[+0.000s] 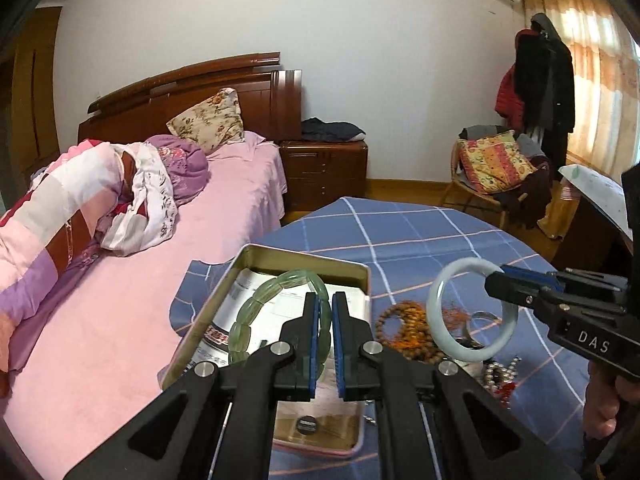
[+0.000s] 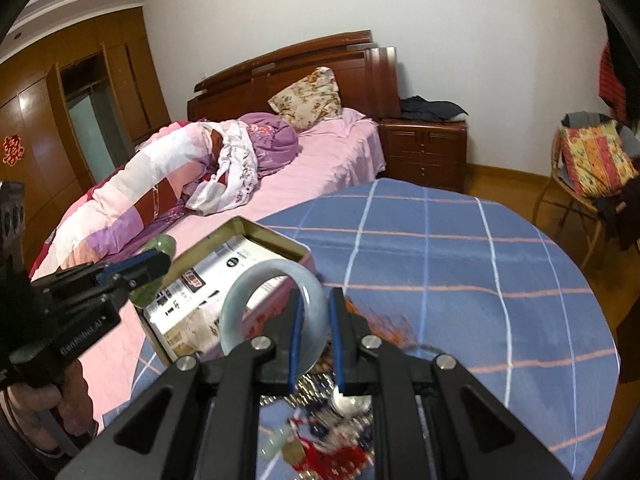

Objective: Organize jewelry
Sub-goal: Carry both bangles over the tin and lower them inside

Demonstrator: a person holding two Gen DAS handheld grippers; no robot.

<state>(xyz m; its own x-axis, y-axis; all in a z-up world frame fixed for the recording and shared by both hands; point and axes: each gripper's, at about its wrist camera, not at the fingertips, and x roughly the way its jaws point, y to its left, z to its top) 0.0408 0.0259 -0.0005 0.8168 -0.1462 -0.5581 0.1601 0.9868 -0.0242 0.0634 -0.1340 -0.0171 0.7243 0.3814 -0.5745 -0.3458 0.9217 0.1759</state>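
**Both grippers hold a bracelet above the tin**

The left gripper (image 1: 324, 312) is clamped on a green beaded bracelet (image 1: 256, 308), which hangs over the open metal tin (image 1: 304, 258). The right gripper (image 2: 316, 320) is clamped on a pale jade bangle (image 2: 240, 300), held in the air just right of the tin, above the loose jewelry. In the left wrist view that bangle (image 1: 472, 316) stands nearly upright, gripped at its upper right edge.

A printed paper (image 1: 276, 312) lines the tin's floor. Right of the tin lie brown prayer beads (image 1: 404, 332) with orange thread and a heap of small pieces (image 2: 320, 432), blurred in the right wrist view.

All rests on a blue checked cloth (image 2: 460, 260). The tin sits at the cloth's left edge, beside the pink bed (image 1: 120, 320); the cloth's far and right parts are bare.
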